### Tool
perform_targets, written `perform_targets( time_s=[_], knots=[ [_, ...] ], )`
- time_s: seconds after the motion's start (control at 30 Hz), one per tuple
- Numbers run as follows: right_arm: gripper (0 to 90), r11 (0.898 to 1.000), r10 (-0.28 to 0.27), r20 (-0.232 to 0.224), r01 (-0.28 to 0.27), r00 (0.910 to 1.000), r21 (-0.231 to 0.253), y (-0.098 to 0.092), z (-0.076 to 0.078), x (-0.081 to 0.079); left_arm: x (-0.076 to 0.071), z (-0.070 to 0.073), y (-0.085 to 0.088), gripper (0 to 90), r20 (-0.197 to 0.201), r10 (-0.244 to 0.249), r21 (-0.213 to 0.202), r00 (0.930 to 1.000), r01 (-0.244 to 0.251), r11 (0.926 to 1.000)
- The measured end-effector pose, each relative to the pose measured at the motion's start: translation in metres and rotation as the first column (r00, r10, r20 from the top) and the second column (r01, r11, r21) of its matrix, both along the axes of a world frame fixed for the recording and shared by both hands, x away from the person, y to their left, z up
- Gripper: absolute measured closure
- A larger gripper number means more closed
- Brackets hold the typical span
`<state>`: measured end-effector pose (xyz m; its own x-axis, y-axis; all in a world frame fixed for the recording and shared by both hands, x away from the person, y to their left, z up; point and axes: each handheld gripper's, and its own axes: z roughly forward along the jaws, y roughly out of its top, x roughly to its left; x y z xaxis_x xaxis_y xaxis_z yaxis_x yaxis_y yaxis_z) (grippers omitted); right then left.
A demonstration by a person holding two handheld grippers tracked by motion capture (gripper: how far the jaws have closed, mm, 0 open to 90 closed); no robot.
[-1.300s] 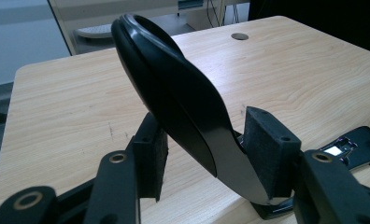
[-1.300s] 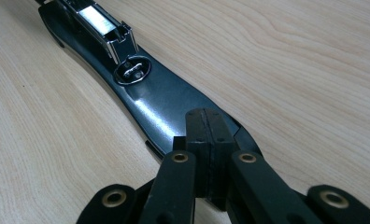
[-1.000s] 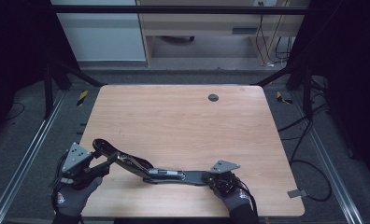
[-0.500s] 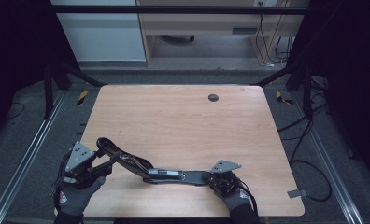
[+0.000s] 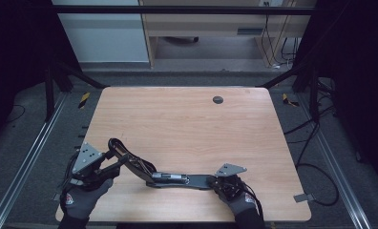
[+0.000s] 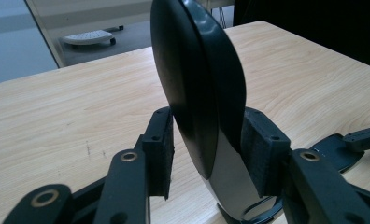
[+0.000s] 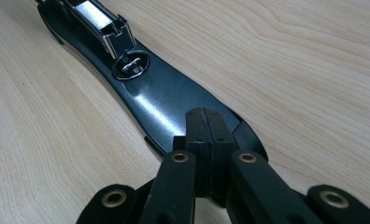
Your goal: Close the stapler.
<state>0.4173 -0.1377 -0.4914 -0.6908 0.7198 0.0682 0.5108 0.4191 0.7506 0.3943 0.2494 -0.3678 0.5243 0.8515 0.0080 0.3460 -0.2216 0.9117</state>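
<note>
Stapler opened flat between both grippers

Stapler (image 5: 168, 179) lies along the table's (image 5: 187, 124) near edge, long axis left to right. Right gripper (image 7: 205, 122), jaws together, presses on the base end. Left gripper (image 6: 206, 154) has just been closing on the raised top arm, right pad touching, left pad slightly clear.
</note>
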Motion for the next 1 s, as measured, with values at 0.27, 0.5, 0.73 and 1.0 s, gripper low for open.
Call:
perform_targets(
  time_s=[0.27,0.5,0.73,1.0],
  knots=[
    [90.0,1.000,0.001,0.000,-0.001,1.0000,0.001,0.000,0.000,0.000,0.000,0.003,-0.007,57.7,0.005,-0.014,0.003,0.9999,0.014,0.9999],
    [90.0,1.000,0.003,-0.001,-0.003,1.0000,0.004,0.000,0.000,0.000,0.000,0.005,-0.014,58.2,0.011,-0.027,0.015,0.9996,0.027,0.9995],
    [90.0,1.000,0.001,-0.001,-0.001,1.0000,0.008,-0.001,0.000,0.000,0.000,0.006,-0.021,58.7,0.019,-0.042,0.024,0.9989,0.042,0.9988],
    [90.0,1.000,0.005,0.001,-0.005,1.0000,0.008,-0.001,-0.001,0.000,0.000,0.008,-0.027,59.0,0.024,-0.053,0.037,0.9983,0.052,0.9979]
  ],
)
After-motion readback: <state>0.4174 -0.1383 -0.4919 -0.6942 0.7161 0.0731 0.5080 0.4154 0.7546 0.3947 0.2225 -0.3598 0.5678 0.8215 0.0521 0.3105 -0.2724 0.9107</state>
